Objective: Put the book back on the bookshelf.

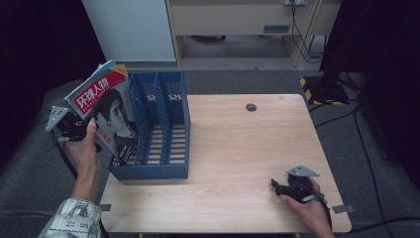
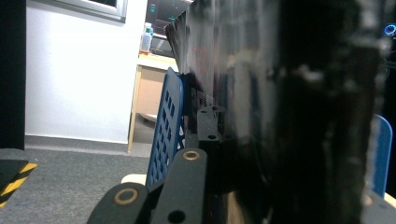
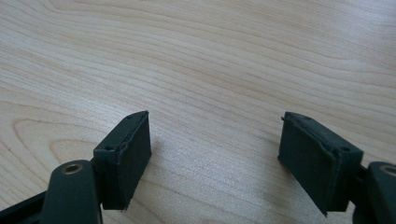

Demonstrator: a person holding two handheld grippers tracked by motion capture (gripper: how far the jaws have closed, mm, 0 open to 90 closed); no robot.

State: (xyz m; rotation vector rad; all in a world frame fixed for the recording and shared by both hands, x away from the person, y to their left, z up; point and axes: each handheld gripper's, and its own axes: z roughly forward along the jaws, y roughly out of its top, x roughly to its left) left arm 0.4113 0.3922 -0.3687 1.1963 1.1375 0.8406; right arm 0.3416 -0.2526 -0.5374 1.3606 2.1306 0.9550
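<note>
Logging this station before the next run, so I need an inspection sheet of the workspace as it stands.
Surface: light wooden table, bare apart from the rack.
Job's things: magazine tilted at the left edge of the blue file rack, not yet seated in a slot.
Clutter: nothing seen.
Grippers: left gripper shut on the magazine; right gripper open, nothing between its jaws, low over the table.
Cables: black leads across the floor at right.
Surroundings: grey carpet, white cabinet, striped floor plate.
</note>
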